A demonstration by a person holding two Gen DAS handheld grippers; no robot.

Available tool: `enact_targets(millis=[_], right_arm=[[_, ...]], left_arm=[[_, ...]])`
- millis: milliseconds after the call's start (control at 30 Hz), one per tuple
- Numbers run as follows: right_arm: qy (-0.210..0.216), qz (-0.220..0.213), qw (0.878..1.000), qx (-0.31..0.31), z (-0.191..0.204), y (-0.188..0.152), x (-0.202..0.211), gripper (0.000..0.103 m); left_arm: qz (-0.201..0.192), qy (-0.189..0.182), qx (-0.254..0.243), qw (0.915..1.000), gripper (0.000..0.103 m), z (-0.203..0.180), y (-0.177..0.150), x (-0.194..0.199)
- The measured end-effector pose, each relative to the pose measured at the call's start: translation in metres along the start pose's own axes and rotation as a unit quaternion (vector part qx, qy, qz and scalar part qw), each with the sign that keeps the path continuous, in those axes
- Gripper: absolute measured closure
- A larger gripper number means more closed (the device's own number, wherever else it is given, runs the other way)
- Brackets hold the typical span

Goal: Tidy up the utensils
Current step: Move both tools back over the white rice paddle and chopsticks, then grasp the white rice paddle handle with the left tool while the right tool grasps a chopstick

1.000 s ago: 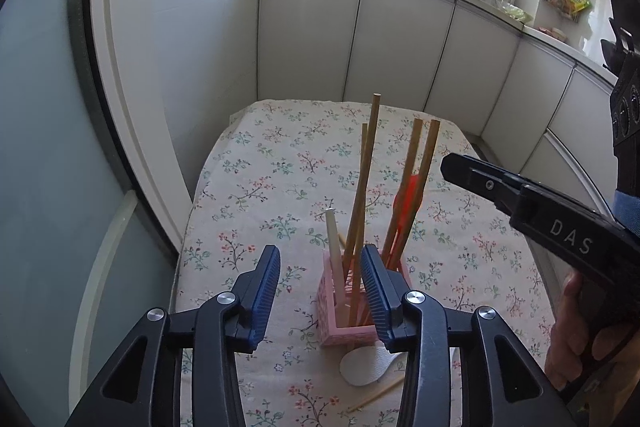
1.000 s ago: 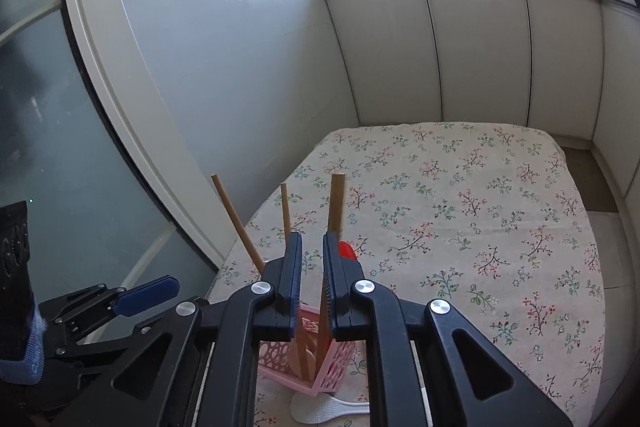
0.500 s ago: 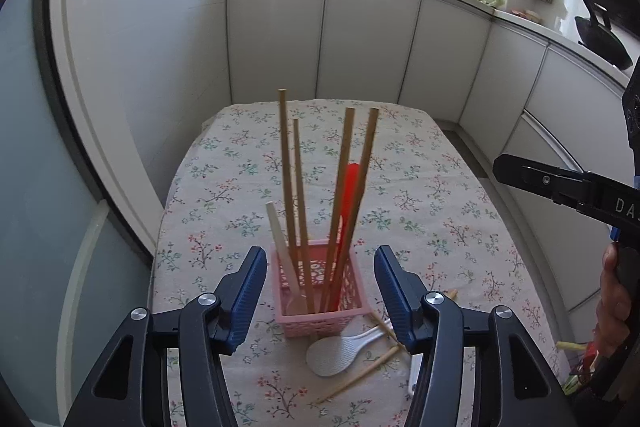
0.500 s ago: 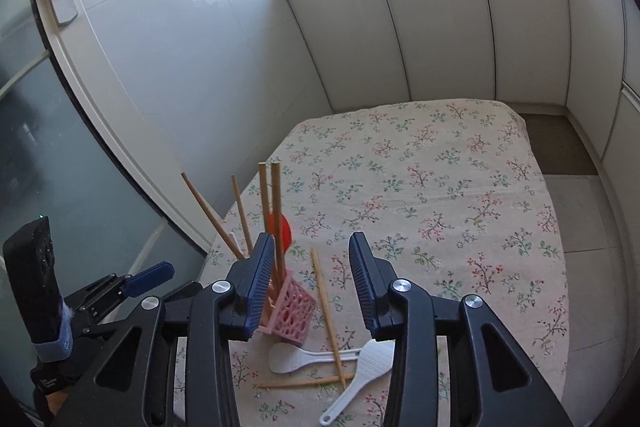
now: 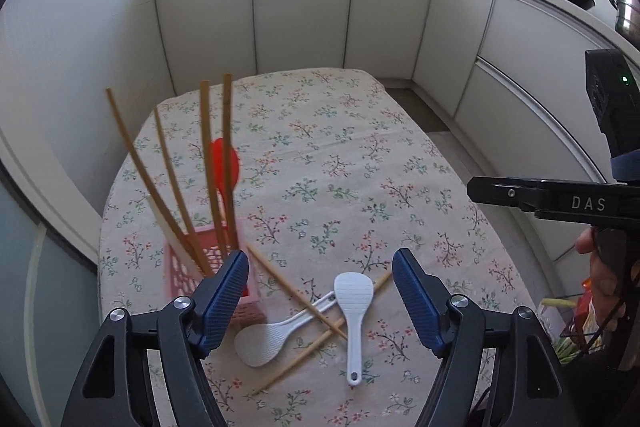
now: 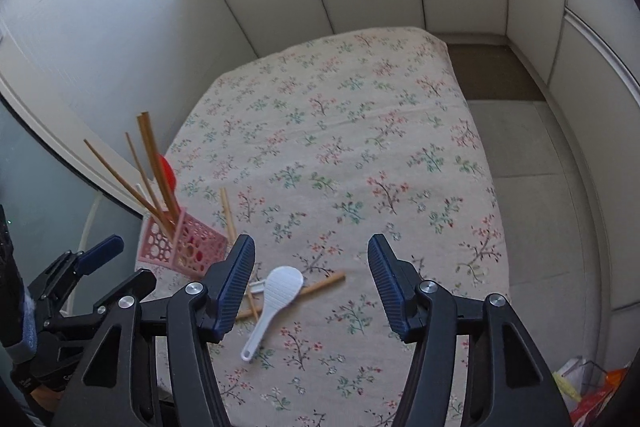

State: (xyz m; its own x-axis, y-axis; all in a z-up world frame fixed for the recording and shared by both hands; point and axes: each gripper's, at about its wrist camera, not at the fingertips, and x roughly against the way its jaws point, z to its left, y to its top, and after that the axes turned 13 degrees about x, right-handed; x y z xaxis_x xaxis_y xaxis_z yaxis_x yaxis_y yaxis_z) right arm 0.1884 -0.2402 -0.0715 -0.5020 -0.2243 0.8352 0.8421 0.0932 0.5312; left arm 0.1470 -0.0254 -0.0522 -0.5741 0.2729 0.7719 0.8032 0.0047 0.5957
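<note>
In the left wrist view, our left gripper point(image 5: 320, 291) hangs over the near end of the flowered table point(image 5: 360, 147), jaws opening and nothing between the pads. The pink basket point(image 5: 188, 267) stands upright at the near left, just beside the left finger, so the long wooden sticks point(image 5: 208, 167) and the red utensil point(image 5: 224, 163) in it can lean on its walls. Two white rice paddles point(image 5: 352, 311) and two loose chopsticks point(image 5: 296, 295) lie crossed on the cloth just below the gap, seemingly not yet sorted.

In the right wrist view, our right gripper point(image 6: 312, 283) is also empty, jaws opening. One white paddle point(image 6: 272, 299) lies below the gap, nearer its left finger; the basket point(image 6: 180, 247) sits further left.
</note>
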Motion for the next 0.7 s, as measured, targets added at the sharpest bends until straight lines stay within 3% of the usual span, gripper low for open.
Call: enact_targets(millis=[367,533,700], right_arm=[[-0.014,0.067,0.995,-0.072,-0.06,-0.021,-0.02,0.041],[-0.015,0.084,0.992,-0.091,-0.076,-0.028,-0.024,0.041],[-0.016,0.093,0.991,-0.092,-0.081,-0.032,-0.027,0.041]], left_arm=[[0.122,0.002,-0.024,0.9922,0.029,-0.038,-0.018,-0.065],[0.158,0.026,-0.026,0.9867,0.045,-0.04,-0.021,-0.094],[0.187,0.054,-0.025,0.9806,0.055,-0.037,-0.024,-0.121]])
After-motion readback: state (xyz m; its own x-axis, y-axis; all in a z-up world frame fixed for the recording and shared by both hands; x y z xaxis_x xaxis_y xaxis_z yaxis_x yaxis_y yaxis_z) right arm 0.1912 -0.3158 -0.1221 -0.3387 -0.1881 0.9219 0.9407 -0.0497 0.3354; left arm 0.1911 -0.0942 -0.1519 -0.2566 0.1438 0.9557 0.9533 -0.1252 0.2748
